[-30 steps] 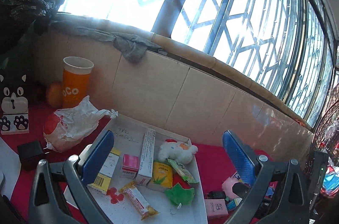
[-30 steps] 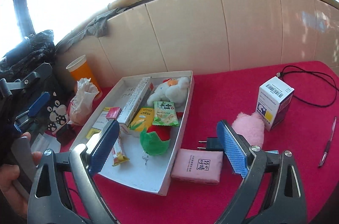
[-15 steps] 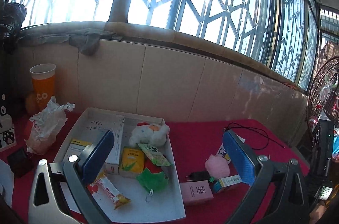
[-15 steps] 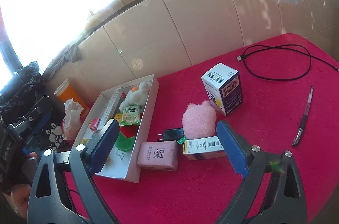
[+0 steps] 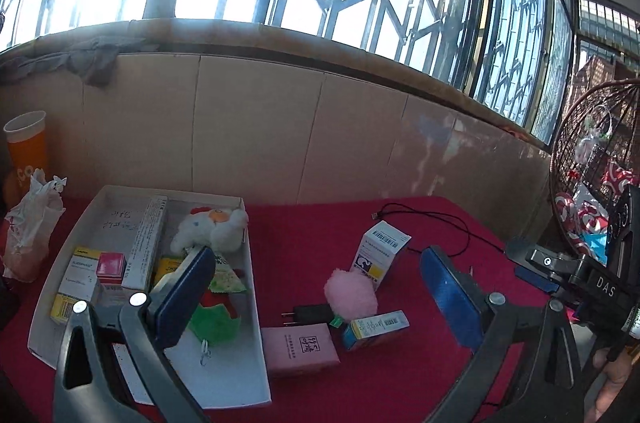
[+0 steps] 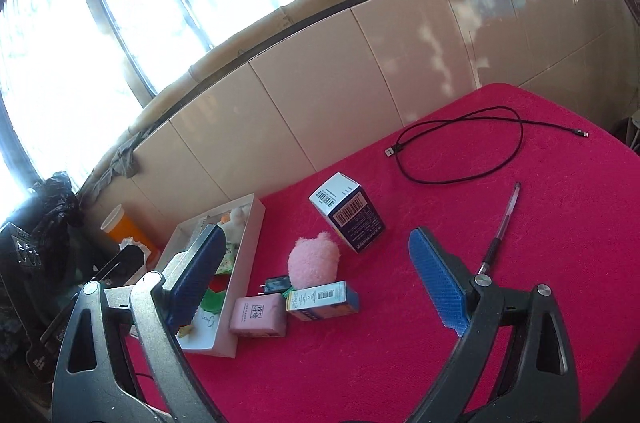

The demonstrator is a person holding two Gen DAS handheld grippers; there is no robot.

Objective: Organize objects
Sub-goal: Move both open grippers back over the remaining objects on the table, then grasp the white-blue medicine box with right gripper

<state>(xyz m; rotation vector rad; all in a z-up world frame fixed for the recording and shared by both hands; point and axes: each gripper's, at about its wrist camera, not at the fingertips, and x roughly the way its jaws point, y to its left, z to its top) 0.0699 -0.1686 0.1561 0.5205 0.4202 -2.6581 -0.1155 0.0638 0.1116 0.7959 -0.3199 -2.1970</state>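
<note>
I hold both grippers, left (image 5: 316,297) and right (image 6: 316,283), fingers wide, empty, above red bench (image 6: 520,243); tray (image 5: 256,351) left, pink plush (image 6: 314,259) between.

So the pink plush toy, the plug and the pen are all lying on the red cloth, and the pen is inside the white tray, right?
Not quite. The pen lies on the red cloth, far from the white tray, as the right wrist view shows. The rest holds.

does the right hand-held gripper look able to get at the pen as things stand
Probably yes. The right hand-held gripper is open and empty, and the pen lies alone on the red cloth just beyond its right finger, clear of the black cable. Lying flat, it may be fiddly to pinch.
</note>
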